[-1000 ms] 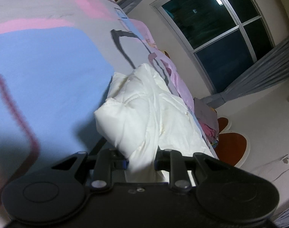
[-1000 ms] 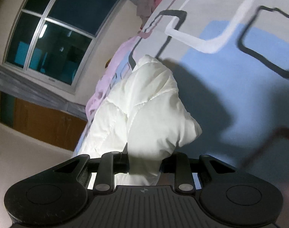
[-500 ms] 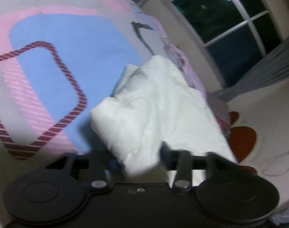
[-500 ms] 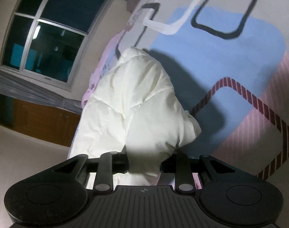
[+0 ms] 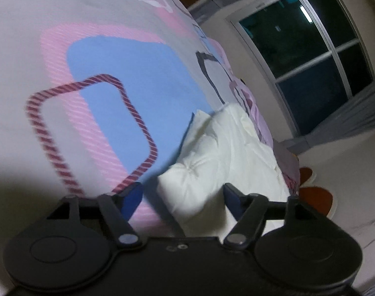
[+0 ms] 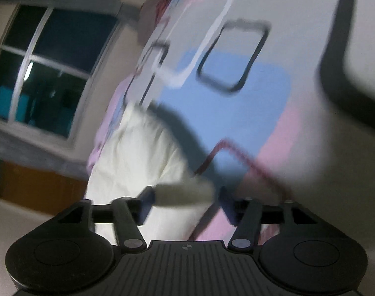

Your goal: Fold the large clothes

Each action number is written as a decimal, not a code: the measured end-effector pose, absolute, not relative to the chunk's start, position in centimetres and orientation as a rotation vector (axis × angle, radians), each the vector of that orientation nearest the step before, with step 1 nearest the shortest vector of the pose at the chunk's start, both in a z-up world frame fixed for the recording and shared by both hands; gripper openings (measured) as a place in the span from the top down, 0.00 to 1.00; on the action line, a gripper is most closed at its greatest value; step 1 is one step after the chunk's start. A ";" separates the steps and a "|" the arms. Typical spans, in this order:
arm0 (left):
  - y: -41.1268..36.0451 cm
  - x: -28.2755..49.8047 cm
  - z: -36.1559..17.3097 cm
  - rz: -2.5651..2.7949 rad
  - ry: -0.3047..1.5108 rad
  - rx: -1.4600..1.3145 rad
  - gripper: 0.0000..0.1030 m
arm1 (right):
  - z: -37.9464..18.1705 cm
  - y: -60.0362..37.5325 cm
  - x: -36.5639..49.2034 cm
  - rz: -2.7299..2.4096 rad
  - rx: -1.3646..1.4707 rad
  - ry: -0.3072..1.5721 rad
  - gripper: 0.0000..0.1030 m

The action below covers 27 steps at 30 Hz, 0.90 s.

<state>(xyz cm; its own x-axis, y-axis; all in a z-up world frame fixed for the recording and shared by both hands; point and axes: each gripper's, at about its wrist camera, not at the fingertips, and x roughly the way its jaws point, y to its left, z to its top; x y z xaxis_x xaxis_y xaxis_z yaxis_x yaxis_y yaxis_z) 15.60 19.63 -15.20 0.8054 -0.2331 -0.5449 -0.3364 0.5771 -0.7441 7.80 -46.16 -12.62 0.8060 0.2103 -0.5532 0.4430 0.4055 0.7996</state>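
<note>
Left wrist view: my left claw (image 5: 182,193) is spread wide, blue pads apart, with nothing between them. The white padded garment (image 5: 226,155) lies on the bed (image 5: 93,24), straight ahead of this claw and slightly to its right; the nearest puffed corner sits just in front of the gap between the fingers, not touching either pad. From that corner the garment runs away from me along the bed's edge toward the window (image 5: 308,49), so its long axis follows that edge.

Right wrist view: my right claw (image 6: 185,203) is also spread. A pale fold of the garment (image 6: 138,157) lies across the gap between the pads; the frame is motion-blurred, so it appears released rather than gripped, but I cannot confirm contact. The bulk of the garment extends ahead and to the left of this claw, again along the bed's edge nearest the window (image 6: 44,74).

Judgement: both claws stand at the near end of the garment, one at each near corner, at about the same range. Any next fold would have to be taken along the long axis, away from me, or across it toward the patterned middle of the bed.
</note>
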 end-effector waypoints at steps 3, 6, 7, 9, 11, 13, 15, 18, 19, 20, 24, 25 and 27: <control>19.5 14.4 -15.1 0.030 0.677 -0.974 0.30 | -10.9 -46.3 7.0 -0.130 1.108 0.629 0.41; 19.1 13.8 -15.3 0.007 0.689 -0.960 0.33 | -8.8 -44.0 7.4 -0.054 0.969 0.628 0.67; 19.1 14.1 -15.5 -0.009 0.695 -0.971 0.33 | -8.2 -42.7 7.9 -0.025 0.928 0.634 0.69; 18.9 14.9 -15.7 -0.020 0.699 -0.966 0.33 | -7.4 -40.2 8.8 0.023 0.845 0.648 0.78; 18.7 16.0 -15.7 -0.042 0.695 -0.974 0.35 | -6.7 -37.7 10.2 0.070 0.764 0.669 0.80; 18.4 17.3 -15.8 -0.066 0.698 -0.975 0.37 | -6.1 -35.3 11.4 0.116 0.704 0.677 0.81; 18.1 18.6 -16.0 -0.080 0.699 -0.972 0.37 | -5.4 -32.8 12.8 0.160 0.649 0.688 0.84; 17.7 19.9 -16.5 -0.089 0.704 -0.982 0.42 | -4.5 -28.9 15.0 0.226 0.577 0.690 0.88; 17.5 19.9 -16.6 -0.093 0.703 -0.984 0.45 | -4.4 -27.7 15.8 0.239 0.551 0.689 0.88; 17.4 20.0 -16.7 -0.094 0.704 -0.982 0.50 | -4.5 -26.5 16.4 0.250 0.530 0.691 0.89; 17.4 19.9 -17.0 -0.119 0.693 -0.988 0.61 | -5.3 -23.3 18.2 0.264 0.477 0.703 0.95; 17.4 19.8 -17.0 -0.126 0.691 -0.979 0.62 | -5.4 -22.8 18.6 0.266 0.469 0.709 0.95; 17.4 19.7 -17.0 -0.140 0.689 -0.969 0.62 | -6.1 -22.0 19.2 0.258 0.438 0.736 0.96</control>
